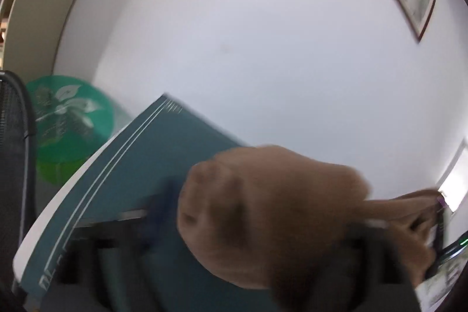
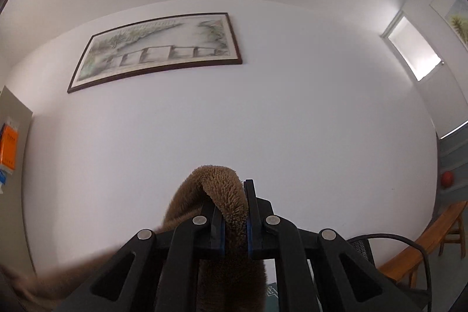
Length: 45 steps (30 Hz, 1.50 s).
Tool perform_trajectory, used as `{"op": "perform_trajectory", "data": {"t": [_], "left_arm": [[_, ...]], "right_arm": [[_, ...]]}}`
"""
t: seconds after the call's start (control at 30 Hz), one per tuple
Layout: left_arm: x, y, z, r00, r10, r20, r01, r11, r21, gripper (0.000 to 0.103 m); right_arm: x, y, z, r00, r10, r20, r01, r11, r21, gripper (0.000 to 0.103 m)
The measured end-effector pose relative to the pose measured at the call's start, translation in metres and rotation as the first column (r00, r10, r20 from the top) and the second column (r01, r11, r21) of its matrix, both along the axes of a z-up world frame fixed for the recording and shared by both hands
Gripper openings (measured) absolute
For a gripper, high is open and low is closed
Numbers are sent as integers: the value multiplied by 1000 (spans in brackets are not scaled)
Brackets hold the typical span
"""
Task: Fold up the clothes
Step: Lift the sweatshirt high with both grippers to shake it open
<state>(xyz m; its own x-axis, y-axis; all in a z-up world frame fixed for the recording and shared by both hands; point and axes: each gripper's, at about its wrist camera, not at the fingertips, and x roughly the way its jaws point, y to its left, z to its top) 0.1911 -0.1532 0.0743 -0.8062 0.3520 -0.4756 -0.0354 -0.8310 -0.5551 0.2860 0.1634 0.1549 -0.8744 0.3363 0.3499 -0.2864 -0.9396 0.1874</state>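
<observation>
A brown fuzzy garment (image 2: 222, 189) is pinched between the blue pads of my right gripper (image 2: 232, 195), which points up at the white wall. The cloth hangs down and off to the left behind the fingers. In the blurred left wrist view the same brown garment (image 1: 263, 209) bulges between the wide-apart fingers of my left gripper (image 1: 301, 198). Its left finger (image 1: 163, 195) stands clear of the cloth. The right finger (image 1: 438, 224) is partly wrapped by a stretched edge of cloth, and I see no pinch. Under it lies a teal table cover (image 1: 131, 165) with white lines.
A black mesh chair (image 1: 14, 151) and a green round object with a white flower print (image 1: 67, 119) stand left of the table. A framed painting (image 2: 158, 48), a window (image 2: 415, 48), a wooden bench (image 2: 433, 236) and a black cable (image 2: 409, 241) are in view.
</observation>
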Motion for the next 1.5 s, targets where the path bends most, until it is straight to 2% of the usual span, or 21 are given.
{"op": "perform_trajectory", "data": {"t": [0.07, 0.17, 0.23, 0.33, 0.4, 0.5, 0.57, 0.63, 0.7, 0.73, 0.77, 0.8, 0.83, 0.87, 0.93, 1.0, 1.07, 1.17, 1.27, 1.37, 1.5], "left_arm": [[-6, 12, -27, 993, -51, 106, 56, 997, -49, 92], [-14, 39, -75, 940, -171, 293, 203, 976, -80, 92], [-10, 56, -91, 914, -204, 352, 261, 957, -123, 92], [-9, 66, -94, 907, -209, 365, 287, 942, -176, 92], [-7, 65, -87, 919, -204, 337, 282, 938, -201, 93], [-9, 66, -70, 941, -192, 279, 266, 928, -261, 101], [-13, 63, -65, 952, -185, 245, 255, 923, -290, 103], [-22, 66, -62, 960, -180, 215, 238, 929, -284, 103], [-24, 71, -61, 959, -194, 205, 242, 939, -244, 93], [-29, 74, -60, 949, -226, 219, 272, 939, -212, 71], [-35, 77, -59, 939, -254, 234, 299, 937, -182, 42], [-42, 76, -54, 933, -271, 237, 310, 939, -147, 32], [-48, 70, -45, 939, -266, 219, 297, 947, -124, 23], [-54, 64, -35, 948, -252, 195, 276, 955, -105, 22], [-61, 45, -8, 967, -220, 126, 227, 973, -45, 19], [-46, 15, 34, 987, -163, -10, 163, 986, 32, 19], [-23, -9, 77, 982, -91, -164, 107, 990, 92, 19], [17, -26, 130, 938, -3, -346, 51, 990, 130, 19], [60, -35, 161, 882, 80, -465, -18, 991, 136, 19], [93, -52, 177, 827, 161, -539, -66, 979, 191, 19], [133, -75, 182, 761, 272, -590, -127, 953, 276, 19]], "right_arm": [[3, -7, -6, 1000, 16, 26, -17, 1000, 13, 10], [-18, -28, -20, 999, 36, 39, -38, 997, 63, 10], [-15, -40, -24, 999, 31, 18, -32, 995, 97, 10], [6, -43, -19, 999, 37, -24, -34, 994, 105, 10], [20, -40, -17, 998, 37, -51, -33, 995, 90, 10], [40, -42, -16, 994, 16, -106, -7, 996, 90, 10], [50, -47, -13, 989, 16, -148, -2, 995, 98, 10], [57, -52, -8, 983, 21, -185, -1, 994, 105, 10], [62, -56, -4, 976, 20, -216, 4, 994, 110, 10], [61, -53, 2, 976, 6, -217, 18, 994, 108, 10], [60, -50, 8, 976, -7, -217, 31, 994, 106, 10], [59, -46, 14, 976, -21, -218, 44, 994, 103, 10], [58, -43, 20, 975, -34, -219, 58, 993, 101, 10], [57, -39, 26, 975, -48, -219, 71, 993, 99, 10], [52, -18, 43, 973, -80, -218, 89, 995, 34, 10], [52, -7, 53, 962, -128, -240, 126, 992, -24, 10], [60, 3, 60, 947, -169, -273, 152, 985, -81, 10], [78, -1, 64, 914, -197, -354, 169, 980, -109, 10], [98, -16, 66, 873, -219, -436, 200, 976, -89, 10], [121, -24, 70, 838, -211, -503, 215, 975, -50, 10], [142, -23, 76, 813, -186, -552, 211, 977, -19, 10]]}}
